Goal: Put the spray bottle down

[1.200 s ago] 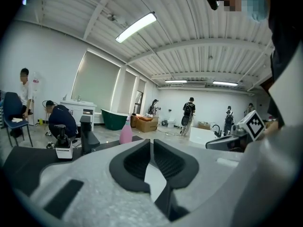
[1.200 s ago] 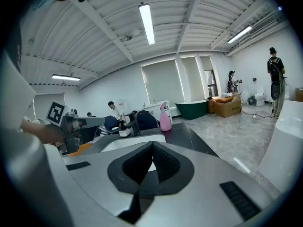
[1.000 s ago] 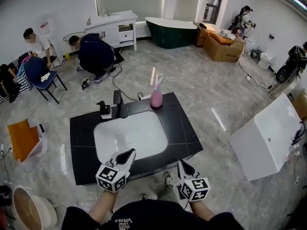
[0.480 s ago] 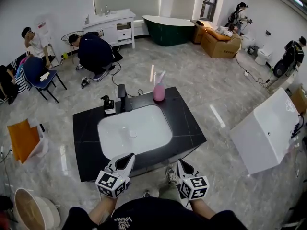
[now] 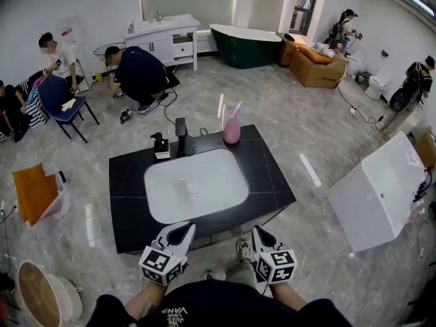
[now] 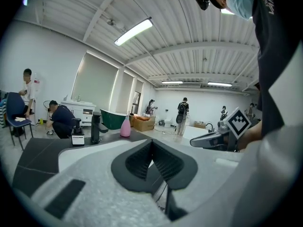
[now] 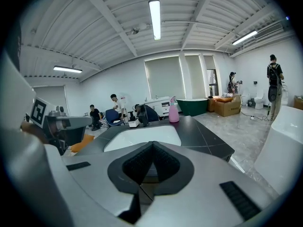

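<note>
The pink spray bottle (image 5: 231, 131) stands upright at the far right corner of the black counter (image 5: 266, 176), beyond the white sink (image 5: 194, 186). It also shows far off as the pink bottle (image 6: 125, 126) in the left gripper view and the pink bottle (image 7: 173, 113) in the right gripper view. My left gripper (image 5: 185, 229) and right gripper (image 5: 259, 231) hover at the counter's near edge, well short of the bottle. The left gripper (image 6: 151, 141) has its jaws pressed together with nothing in them. On the right gripper (image 7: 152, 143) the jaws likewise meet, empty.
A black faucet (image 5: 180, 127) and a soap dispenser (image 5: 161, 146) stand behind the sink. A white tub (image 5: 381, 189) lies on the floor to the right; an orange bag (image 5: 33, 191) and a bucket (image 5: 41, 295) sit to the left. Several people work at the back.
Both grippers have drawn back a little from over the counter's front edge toward me. The pink bottle has stayed in its place.
</note>
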`<action>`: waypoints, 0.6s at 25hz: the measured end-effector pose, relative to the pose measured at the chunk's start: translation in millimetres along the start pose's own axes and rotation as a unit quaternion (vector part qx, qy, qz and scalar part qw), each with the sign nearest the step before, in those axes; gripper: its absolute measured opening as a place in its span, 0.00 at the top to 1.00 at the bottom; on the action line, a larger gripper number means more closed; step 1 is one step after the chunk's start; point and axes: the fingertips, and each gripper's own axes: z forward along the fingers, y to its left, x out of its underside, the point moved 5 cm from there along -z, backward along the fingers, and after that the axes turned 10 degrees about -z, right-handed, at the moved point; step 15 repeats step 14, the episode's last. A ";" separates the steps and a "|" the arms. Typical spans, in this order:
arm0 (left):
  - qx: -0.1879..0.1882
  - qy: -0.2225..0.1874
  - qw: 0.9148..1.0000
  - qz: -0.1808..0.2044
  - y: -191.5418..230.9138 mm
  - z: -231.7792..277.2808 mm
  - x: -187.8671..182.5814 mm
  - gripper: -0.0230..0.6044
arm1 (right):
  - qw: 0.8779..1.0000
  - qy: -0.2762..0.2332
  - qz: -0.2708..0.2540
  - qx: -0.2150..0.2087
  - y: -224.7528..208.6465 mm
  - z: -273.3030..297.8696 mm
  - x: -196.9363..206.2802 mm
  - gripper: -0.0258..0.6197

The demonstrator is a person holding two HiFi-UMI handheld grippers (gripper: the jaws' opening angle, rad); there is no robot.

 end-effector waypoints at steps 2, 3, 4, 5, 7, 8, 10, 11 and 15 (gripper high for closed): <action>-0.002 -0.006 1.000 0.000 0.0 -2.8 -1.3 0.95 | 1.000 -0.002 0.000 0.003 -0.1 -1.7 -0.2 0.96; -0.003 -0.010 1.000 -0.001 0.9 -4.1 -1.6 0.95 | 1.000 -0.004 0.000 0.005 0.3 -2.0 -0.2 0.96; -0.004 -0.013 1.000 -0.003 1.9 -5.2 -1.8 0.95 | 1.000 -0.005 0.000 0.005 1.1 -2.0 -0.1 0.96; -0.004 -0.016 1.000 -0.006 2.6 -6.2 -1.6 0.95 | 1.000 -0.006 0.000 0.005 2.2 -1.9 0.2 0.96; -0.006 -0.021 1.000 -0.011 2.7 -8.3 -0.9 0.95 | 1.000 -0.006 0.001 0.003 3.9 -2.5 1.7 0.96; -0.007 -0.023 1.000 -0.012 2.3 -9.3 -0.9 0.95 | 1.000 -0.005 0.001 0.003 4.5 -3.0 2.5 0.96; -0.009 -0.026 1.000 -0.009 1.5 -10.0 -1.5 0.95 | 1.000 -0.005 0.003 0.002 5.2 -4.0 3.1 0.96; -0.010 -0.026 1.000 -0.007 1.3 -9.8 -1.8 0.95 | 1.000 -0.005 0.004 0.002 5.2 -4.3 3.0 0.96; -0.018 -0.027 0.999 -0.002 1.2 -8.8 -2.2 0.95 | 1.000 -0.006 0.006 0.002 4.2 -4.4 1.9 0.96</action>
